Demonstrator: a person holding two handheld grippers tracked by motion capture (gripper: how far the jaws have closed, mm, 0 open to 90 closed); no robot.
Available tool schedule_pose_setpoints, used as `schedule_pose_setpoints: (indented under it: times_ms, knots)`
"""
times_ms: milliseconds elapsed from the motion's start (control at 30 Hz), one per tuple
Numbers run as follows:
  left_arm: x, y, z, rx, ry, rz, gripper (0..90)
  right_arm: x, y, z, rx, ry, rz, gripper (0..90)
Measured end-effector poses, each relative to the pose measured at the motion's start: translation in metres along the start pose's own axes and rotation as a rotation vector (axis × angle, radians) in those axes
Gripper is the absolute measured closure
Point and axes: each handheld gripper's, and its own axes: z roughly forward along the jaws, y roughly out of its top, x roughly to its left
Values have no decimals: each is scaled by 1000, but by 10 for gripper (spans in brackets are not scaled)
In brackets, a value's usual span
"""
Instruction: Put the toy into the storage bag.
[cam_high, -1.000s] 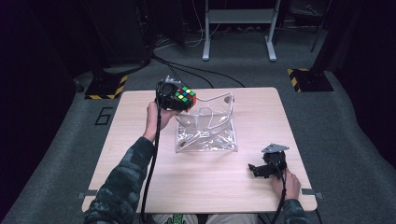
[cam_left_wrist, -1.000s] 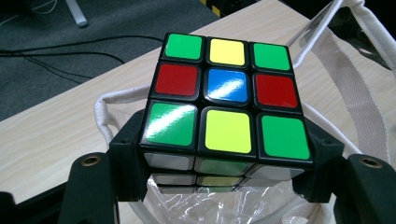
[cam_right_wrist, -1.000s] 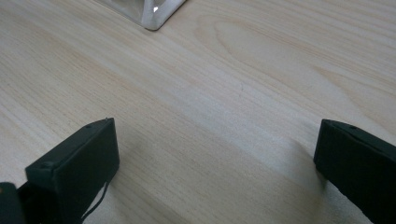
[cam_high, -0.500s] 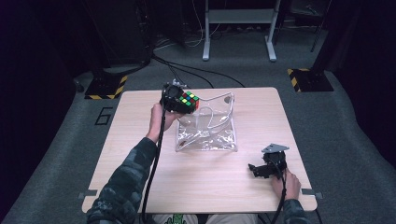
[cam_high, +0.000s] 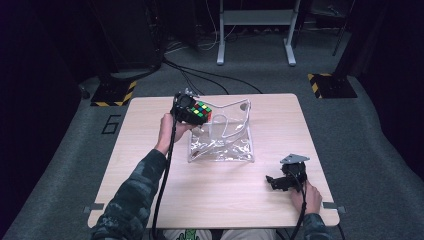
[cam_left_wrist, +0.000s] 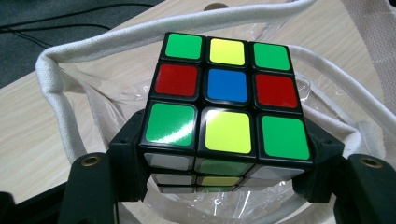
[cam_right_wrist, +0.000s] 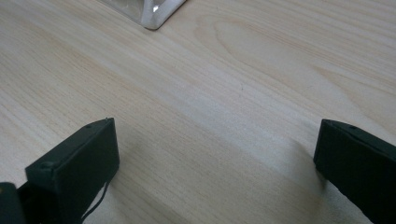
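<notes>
Clear plastic bag (cam_high: 222, 142): the cube (cam_high: 200, 111), clamped in the left gripper (cam_high: 192, 112), has been carried rightward over its near-left edge; the right gripper (cam_high: 280, 181) is unmoved, jaws wide apart.

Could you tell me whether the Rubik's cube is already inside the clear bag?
Not yet. The left gripper holds the Rubik's cube above the clear bag, over its open mouth.

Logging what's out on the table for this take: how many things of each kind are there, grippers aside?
Puzzle cube: 1
Clear bag with white cord handles: 1
Total: 2
</notes>
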Motion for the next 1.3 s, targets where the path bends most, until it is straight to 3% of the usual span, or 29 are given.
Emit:
schedule_pose_setpoints:
  times_ms: [200,433,967,1000,1067,1133,1300]
  knots:
    - [1,-1,6,25,-13,-5,335,0,0,0,1,0,5,0]
    - [-2,-2,8,49,21,16,335,0,0,0,1,0,5,0]
    - [0,-6,10,23,12,7,329,0,0,0,1,0,3,0]
    - [0,-6,10,12,12,1,321,0,0,0,0,0,3,0]
    - [0,-6,10,11,14,-10,196,0,0,0,5,1,2,0]
    - [0,-7,10,1,-5,-21,155,0,0,0,5,0,2,0]
    - [-5,-6,3,-16,-38,-5,79,0,0,0,4,1,2,0]
